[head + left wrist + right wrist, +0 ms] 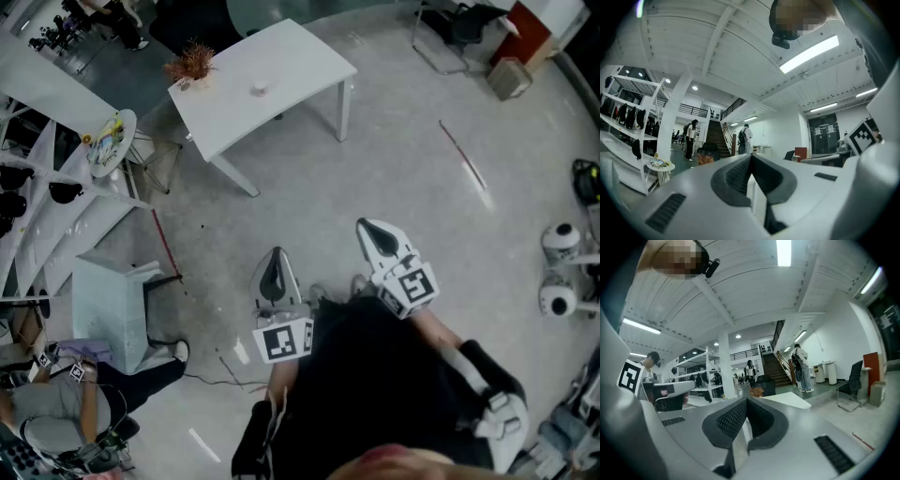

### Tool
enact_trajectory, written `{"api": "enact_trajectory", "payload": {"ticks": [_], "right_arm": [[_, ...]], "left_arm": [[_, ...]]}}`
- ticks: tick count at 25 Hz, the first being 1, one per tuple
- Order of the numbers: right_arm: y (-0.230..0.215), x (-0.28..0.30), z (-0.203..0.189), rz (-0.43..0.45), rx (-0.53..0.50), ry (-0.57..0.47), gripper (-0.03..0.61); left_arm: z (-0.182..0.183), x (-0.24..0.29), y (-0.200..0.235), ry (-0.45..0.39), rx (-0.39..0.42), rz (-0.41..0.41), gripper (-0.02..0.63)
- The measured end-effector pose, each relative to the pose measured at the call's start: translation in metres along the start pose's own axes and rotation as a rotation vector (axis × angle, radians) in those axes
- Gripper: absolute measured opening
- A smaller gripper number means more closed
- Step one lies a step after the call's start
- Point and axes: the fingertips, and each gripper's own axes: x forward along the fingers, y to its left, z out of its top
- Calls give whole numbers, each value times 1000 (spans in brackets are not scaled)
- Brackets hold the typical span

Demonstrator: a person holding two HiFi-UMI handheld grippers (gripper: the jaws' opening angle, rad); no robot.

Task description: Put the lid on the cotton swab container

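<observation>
A white table [281, 70] stands far ahead across the floor. On it are a small pale object [260, 89], too small to identify, and a dried reddish plant [190, 64]. My left gripper [274, 258] and right gripper [372, 228] are held close to the person's body, above the grey floor and well short of the table. Both are shut with nothing between the jaws. In the left gripper view the shut left gripper [751, 159] points at the plant [705, 158]. The right gripper [746, 401] faces the table [787, 399] and the plant [757, 391].
White shelving with dark items lines the left. Near it are a round side table [111, 141] and a pale box [111, 309]. A seated person [66, 403] is at lower left. White devices [561, 244] stand at right. People [744, 138] stand by a staircase.
</observation>
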Motion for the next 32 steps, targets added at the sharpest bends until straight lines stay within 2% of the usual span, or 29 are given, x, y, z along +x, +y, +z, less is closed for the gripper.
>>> {"api": "enact_trajectory", "payload": {"ticks": [16,21,22,23,25,32], "right_arm": [[1,-7,3,7,2,-6,5],[-1,0,12,-38,29,-53,10],[-2,2,12,-41,33,-56,36],[-2,3,12,-42,34,-51,115],[-2,7,9,-49,22,-30,171],[11,15,1,-57,23,-20,175]], "left_arm": [[2,-3,-6,7,-4,-6,3],[2,-1,2,8,-4,-8,3],[2,0,4,11,-5,-9,3],[1,1,5,12,-6,-10,3],[2,1,7,12,-6,-16,3],[-3,1,20,13,-24,-38,3]]}}
